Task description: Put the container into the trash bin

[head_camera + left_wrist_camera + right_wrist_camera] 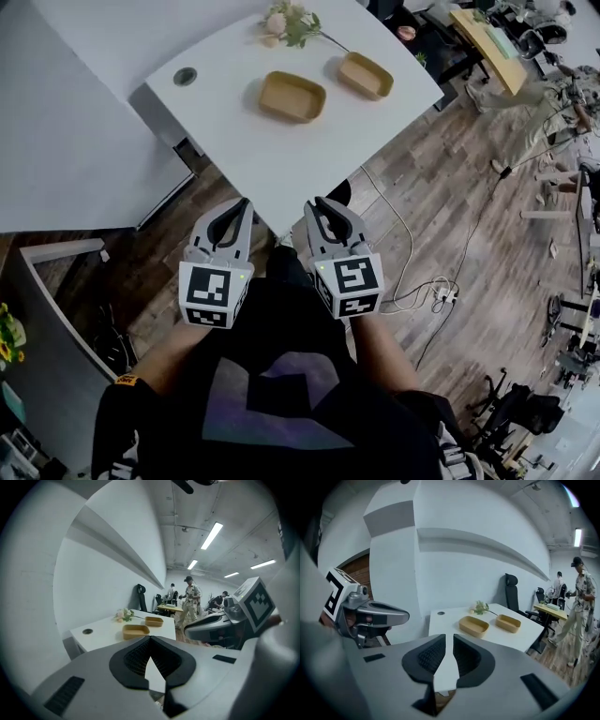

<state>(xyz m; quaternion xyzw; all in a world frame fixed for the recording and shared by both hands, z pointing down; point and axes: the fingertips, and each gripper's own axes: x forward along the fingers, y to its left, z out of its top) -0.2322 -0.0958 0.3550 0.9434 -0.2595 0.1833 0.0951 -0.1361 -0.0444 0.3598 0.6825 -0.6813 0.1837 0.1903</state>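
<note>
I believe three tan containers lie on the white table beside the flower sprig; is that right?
Not quite: only two tan containers lie on the white table beside the flower sprig, the nearer container and the farther container; the head view shows it.

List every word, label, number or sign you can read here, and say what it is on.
No text can be read.
Marker cubes on the left claw and right claw: square patterns, no letters.
Orange mark on the sleeve: too small to read.
Shirt graphic: a shape, no words.
</note>
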